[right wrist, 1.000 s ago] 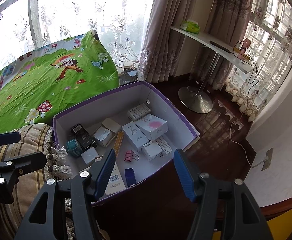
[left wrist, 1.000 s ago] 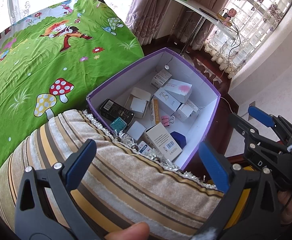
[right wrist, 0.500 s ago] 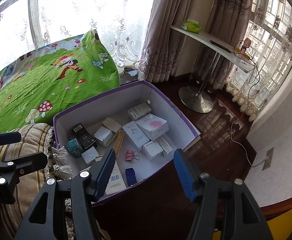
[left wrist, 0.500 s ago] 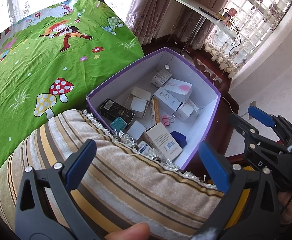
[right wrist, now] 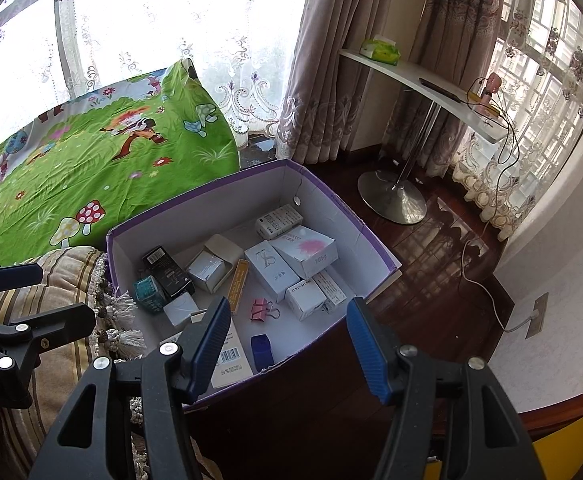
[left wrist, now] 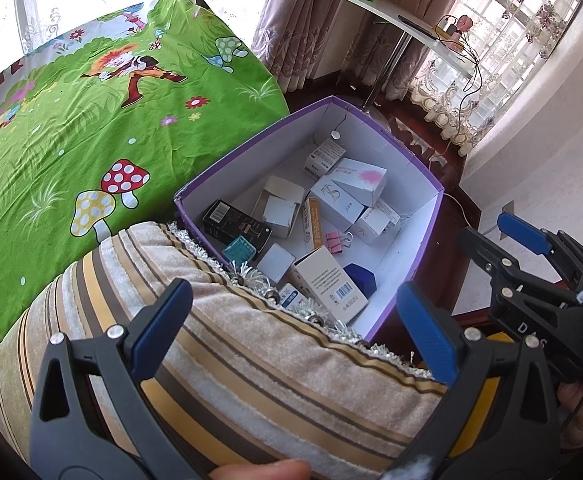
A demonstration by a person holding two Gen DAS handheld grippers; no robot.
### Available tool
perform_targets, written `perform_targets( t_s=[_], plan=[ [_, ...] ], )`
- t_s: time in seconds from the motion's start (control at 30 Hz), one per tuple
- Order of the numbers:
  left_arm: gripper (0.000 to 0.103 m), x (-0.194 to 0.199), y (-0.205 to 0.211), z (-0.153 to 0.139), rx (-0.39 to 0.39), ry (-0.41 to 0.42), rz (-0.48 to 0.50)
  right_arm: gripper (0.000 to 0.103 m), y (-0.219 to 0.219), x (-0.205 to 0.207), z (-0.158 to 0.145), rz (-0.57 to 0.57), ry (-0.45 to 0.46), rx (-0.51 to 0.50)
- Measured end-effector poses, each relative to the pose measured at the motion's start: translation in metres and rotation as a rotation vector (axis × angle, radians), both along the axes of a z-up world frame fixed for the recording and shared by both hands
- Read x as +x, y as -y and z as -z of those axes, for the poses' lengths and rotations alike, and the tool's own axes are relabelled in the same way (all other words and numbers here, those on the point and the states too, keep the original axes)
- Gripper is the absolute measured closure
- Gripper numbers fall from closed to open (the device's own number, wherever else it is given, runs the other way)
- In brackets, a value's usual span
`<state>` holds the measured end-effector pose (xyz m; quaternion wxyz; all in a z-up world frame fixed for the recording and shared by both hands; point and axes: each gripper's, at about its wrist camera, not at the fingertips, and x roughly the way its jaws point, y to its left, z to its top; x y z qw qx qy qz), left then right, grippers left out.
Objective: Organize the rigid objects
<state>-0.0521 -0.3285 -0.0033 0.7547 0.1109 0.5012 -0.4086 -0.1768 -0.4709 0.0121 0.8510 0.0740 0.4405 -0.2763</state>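
Left tongs (left wrist: 291,332): spread, empty, over the striped cushion (left wrist: 219,344) at lower frame
Right tongs (right wrist: 287,344): spread, empty
Box (right wrist: 211,204): centre frame, purple-rimmed (holds small cartons and a pink clip (right wrist: 262,309))

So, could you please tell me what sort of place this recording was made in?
Most likely a bedroom at home: a bed under a green cartoon sheet, lace curtains over large windows, and a striped cushion beside the purple-edged box of small cartons on a dark wooden floor.
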Motion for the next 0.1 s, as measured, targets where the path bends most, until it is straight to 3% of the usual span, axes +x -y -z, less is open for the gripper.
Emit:
perform_targets(
  t_s=[0.1],
  plan=[
    [0.001, -0.0009, 0.0019, -0.0020, -0.005, 0.021, 0.018, 0.042, 0.0006, -0.0011, 0.0011, 0.003, -0.002, 0.004]
  ],
)
